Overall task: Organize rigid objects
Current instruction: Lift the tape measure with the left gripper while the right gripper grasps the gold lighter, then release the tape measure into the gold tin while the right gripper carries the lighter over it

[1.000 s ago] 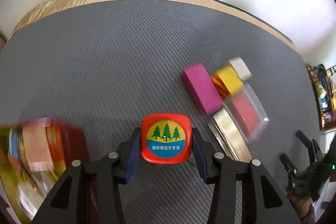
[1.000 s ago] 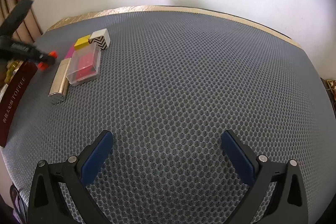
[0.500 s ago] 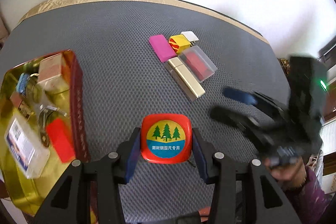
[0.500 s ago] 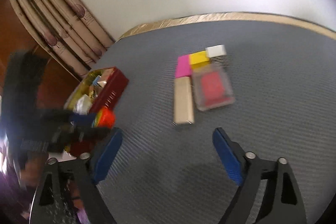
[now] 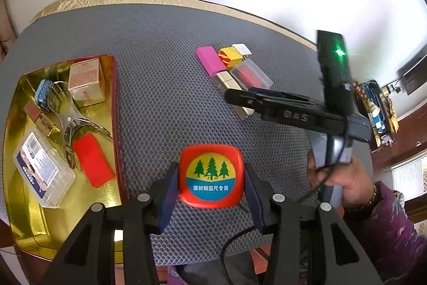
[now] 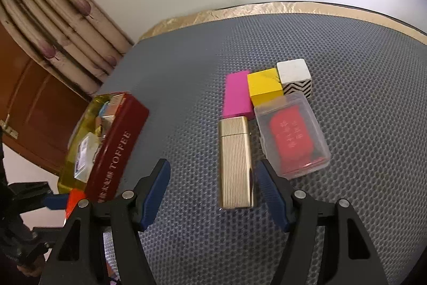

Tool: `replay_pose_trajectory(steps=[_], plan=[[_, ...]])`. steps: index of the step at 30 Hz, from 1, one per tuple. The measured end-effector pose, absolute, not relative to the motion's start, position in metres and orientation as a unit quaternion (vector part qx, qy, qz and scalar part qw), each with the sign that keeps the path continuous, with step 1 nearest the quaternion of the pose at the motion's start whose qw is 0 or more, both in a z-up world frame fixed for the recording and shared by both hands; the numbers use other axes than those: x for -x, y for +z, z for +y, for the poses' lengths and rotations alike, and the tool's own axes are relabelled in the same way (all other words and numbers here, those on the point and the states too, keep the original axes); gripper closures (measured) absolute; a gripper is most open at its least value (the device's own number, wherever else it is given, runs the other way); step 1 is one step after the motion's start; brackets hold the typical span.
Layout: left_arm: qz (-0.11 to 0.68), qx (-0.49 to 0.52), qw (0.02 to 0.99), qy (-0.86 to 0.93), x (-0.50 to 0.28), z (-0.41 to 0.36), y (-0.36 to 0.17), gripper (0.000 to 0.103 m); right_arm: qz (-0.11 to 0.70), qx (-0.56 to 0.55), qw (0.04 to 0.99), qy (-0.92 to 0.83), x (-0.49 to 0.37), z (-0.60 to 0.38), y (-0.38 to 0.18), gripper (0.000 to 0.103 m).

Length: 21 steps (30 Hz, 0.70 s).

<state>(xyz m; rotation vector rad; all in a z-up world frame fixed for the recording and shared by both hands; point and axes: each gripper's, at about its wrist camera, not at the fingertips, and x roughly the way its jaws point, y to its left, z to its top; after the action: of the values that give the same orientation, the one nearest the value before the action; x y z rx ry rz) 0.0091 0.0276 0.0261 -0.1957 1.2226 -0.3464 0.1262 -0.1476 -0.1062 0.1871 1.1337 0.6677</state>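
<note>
Left wrist view shows the left tongs (image 5: 211, 187) pinching a red tape measure (image 5: 210, 175) by its two flat sides, held above the grey counter (image 5: 165, 66) just right of the toffee tin (image 5: 115, 108). Its glossy plastic shell looks hard and a little slippery, so a grip across the flat sides seems the sound one. Right wrist view shows the right tongs (image 6: 212, 194) spread wide, with the near end of the gold case (image 6: 235, 163) lying between the fingers but not touching either. That ribbed case looks stiff, metallic and probably fairly heavy for its bulk; I judge its long narrow sides the best place to close on, near the middle. Beyond it lie a pink block (image 6: 237, 95), a yellow block (image 6: 264, 86), a white zigzag box (image 6: 295, 78) and a clear box (image 6: 292, 132) holding something red, closely grouped together.
</note>
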Motion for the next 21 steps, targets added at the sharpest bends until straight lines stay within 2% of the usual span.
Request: replay_pose_trajectory(steps=[4, 6, 7, 8, 9, 14, 21], plan=[[0.574, 0.097, 0.796, -0.164, -0.006, 0.028, 0.023, 0.056, 0.543, -0.068, 0.779, 0.306, -0.137, -0.133, -0.119, 0.038], [0.576, 0.102, 0.795, -0.163, -0.003, 0.030, 0.022, 0.056, 0.545, -0.040, 0.781, 0.301, -0.140, -0.123, -0.119, 0.042], [0.577, 0.105, 0.794, -0.163, -0.005, 0.029, 0.020, 0.056, 0.546, -0.027, 0.783, 0.297, -0.141, -0.119, -0.119, 0.059], [0.576, 0.108, 0.794, -0.163, -0.003, 0.031, 0.021, 0.056, 0.549, -0.015, 0.784, 0.291, -0.142, -0.119, -0.119, 0.069], [0.573, 0.112, 0.796, -0.160, 0.002, 0.034, 0.024, 0.056, 0.550, -0.007, 0.783, 0.290, -0.141, -0.116, -0.119, 0.074], [0.556, 0.130, 0.811, -0.126, 0.022, 0.066, 0.044, 0.056, 0.545, 0.008, 0.783, 0.300, -0.130, -0.115, -0.119, 0.074], [0.544, 0.129, 0.829, -0.031, 0.060, 0.143, 0.068, 0.056, 0.548, -0.074, 0.776, 0.303, -0.108, -0.145, -0.111, 0.074]])
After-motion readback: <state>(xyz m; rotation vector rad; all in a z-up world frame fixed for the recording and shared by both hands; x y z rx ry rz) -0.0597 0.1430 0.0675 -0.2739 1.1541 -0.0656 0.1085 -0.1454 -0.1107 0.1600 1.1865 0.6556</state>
